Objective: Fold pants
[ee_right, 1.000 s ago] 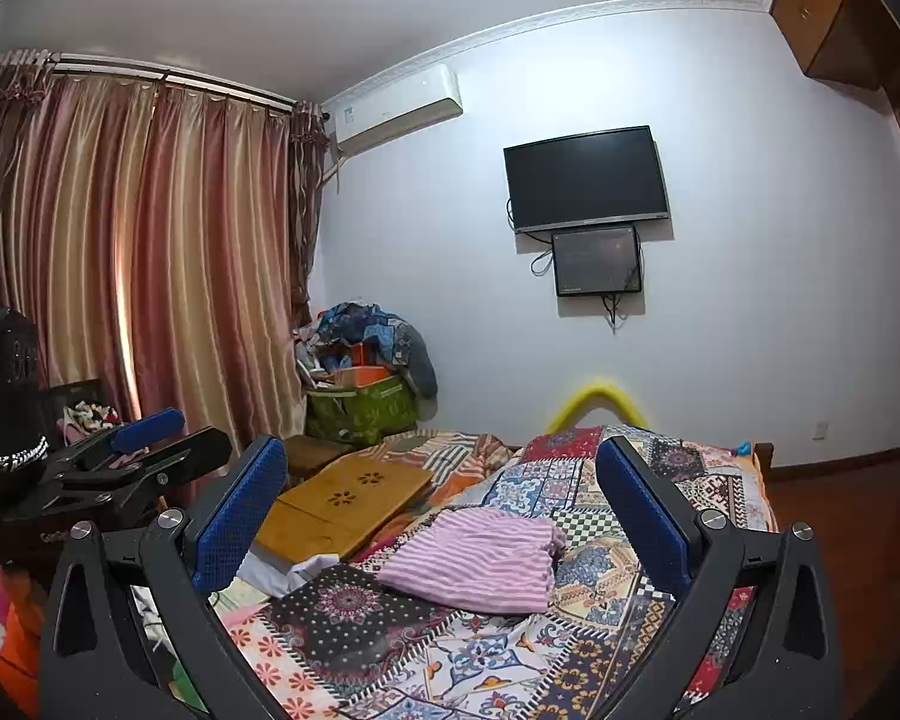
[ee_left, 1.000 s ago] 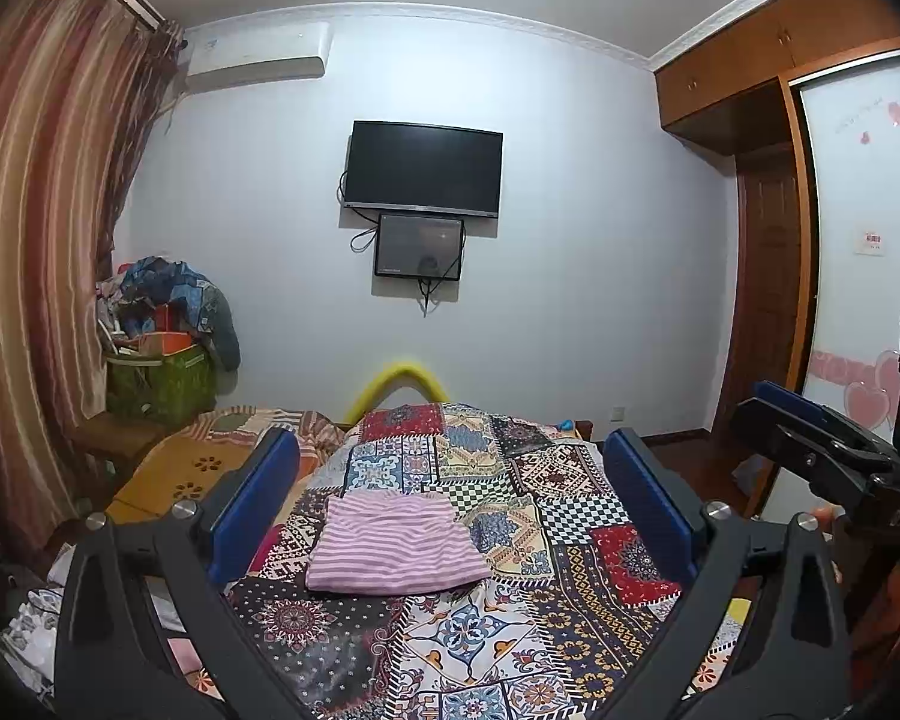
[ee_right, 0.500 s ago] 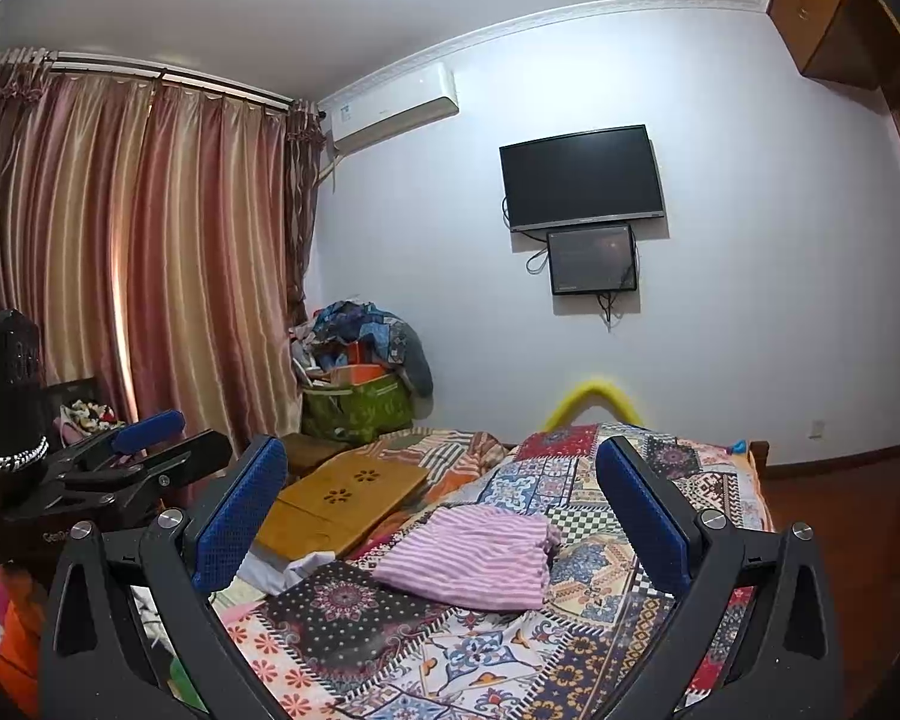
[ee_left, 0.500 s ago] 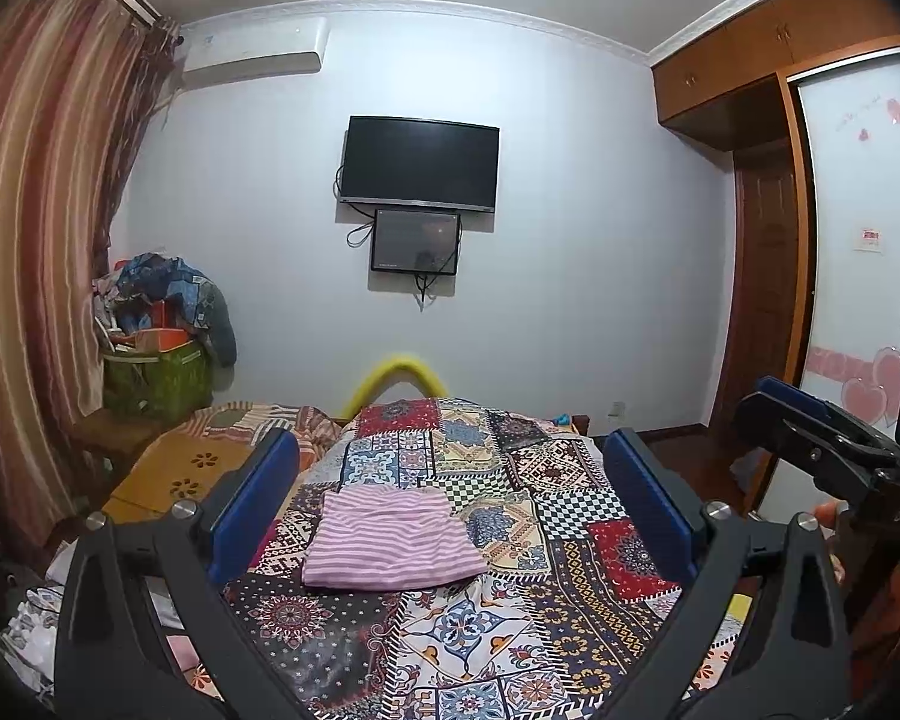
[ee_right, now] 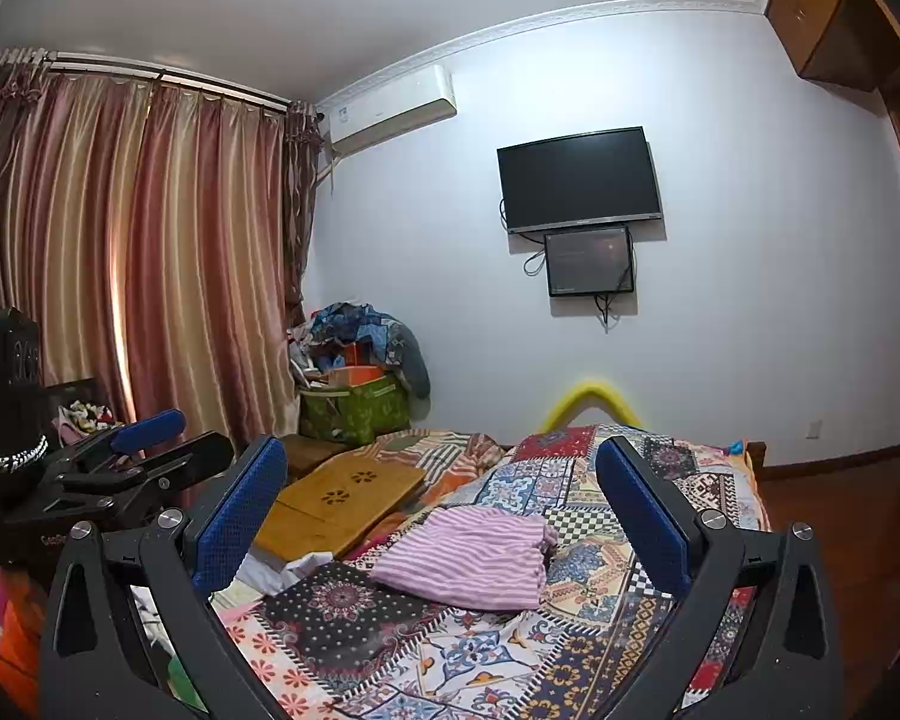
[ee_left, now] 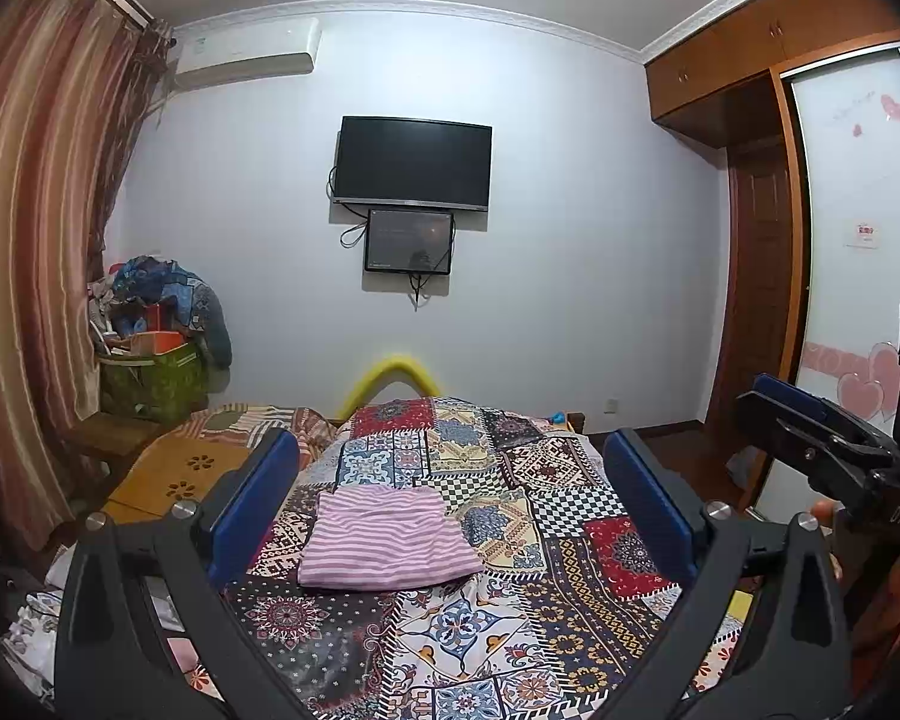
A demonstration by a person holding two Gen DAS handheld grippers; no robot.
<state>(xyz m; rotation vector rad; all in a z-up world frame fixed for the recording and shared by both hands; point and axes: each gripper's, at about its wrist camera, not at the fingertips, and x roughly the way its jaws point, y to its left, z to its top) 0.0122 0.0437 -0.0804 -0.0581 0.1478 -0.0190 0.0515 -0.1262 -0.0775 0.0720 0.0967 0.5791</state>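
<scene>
Left wrist view gives us the room first: pale walls, striped curtains (ee_left: pixel 24 276) hanging in soft vertical folds, a flat black TV (ee_left: pixel 413 163) on the far wall. Below these lies the bed (ee_left: pixel 576 612), spread with a patchwork quilt of busy printed squares, matte and slightly rumpled. A low wooden table (ee_right: pixel 345 501) with flower cutouts sits on the bed beside the quilt, smooth and hard-edged against all that cloth.

On the quilt, towards its left half, lie the pants (ee_left: pixel 387 537): thin pink-and-white striped fabric, soft and limp, gathered into a compact, roughly square bundle. From the right wrist view (ee_right: pixel 468 555) one end looks a little puckered, not crisp. We judge the folding essentially done; at most a tidying press of that loose edge remains, though we cannot see the underside layers.

Our left gripper (ee_left: pixel 450 516) is held above the bed, well apart from the pants, its blue textured pads spread wide with nothing between them. Our right gripper (ee_right: pixel 441 525) is likewise raised, jaws spread and empty. Each shows at the margin of the other's view, clear of the fabric.
</scene>
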